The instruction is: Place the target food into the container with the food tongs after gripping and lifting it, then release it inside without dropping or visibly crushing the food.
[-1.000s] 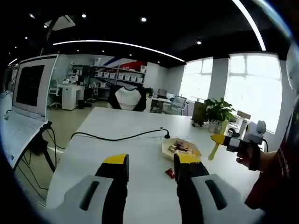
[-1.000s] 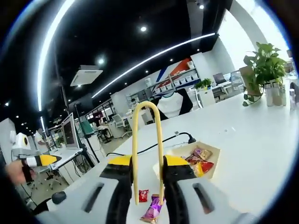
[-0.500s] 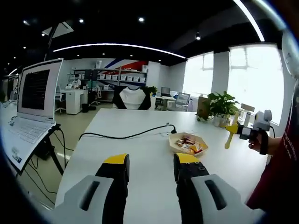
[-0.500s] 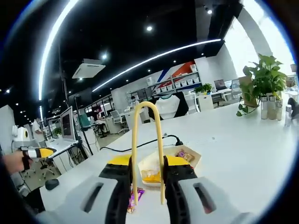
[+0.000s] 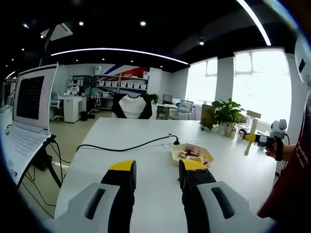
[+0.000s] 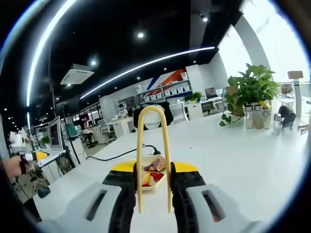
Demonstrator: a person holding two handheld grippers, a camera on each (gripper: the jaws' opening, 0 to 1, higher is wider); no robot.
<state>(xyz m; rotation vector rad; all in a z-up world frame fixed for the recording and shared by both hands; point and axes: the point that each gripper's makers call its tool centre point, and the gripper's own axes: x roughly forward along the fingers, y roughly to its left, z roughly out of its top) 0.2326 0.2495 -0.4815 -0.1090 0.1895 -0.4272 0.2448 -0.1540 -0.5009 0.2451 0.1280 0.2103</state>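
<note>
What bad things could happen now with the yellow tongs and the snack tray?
The right gripper clamps the yellow tongs with nothing in them, well above the snack tray, so a hurried reach could miss or squash a snack. The black cable lies beside the tray and might snag. The left gripper is open and holds nothing, so the tray could slide if bumped.

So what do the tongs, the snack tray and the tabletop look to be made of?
Tongs: probably plastic or silicone, one smooth matte yellow bent strip. Snack tray: likely paperboard or thin plastic, pale beige with thin angled walls; the material is unclear. Tabletop: white laminate by the look, smooth with a soft sheen.
</note>
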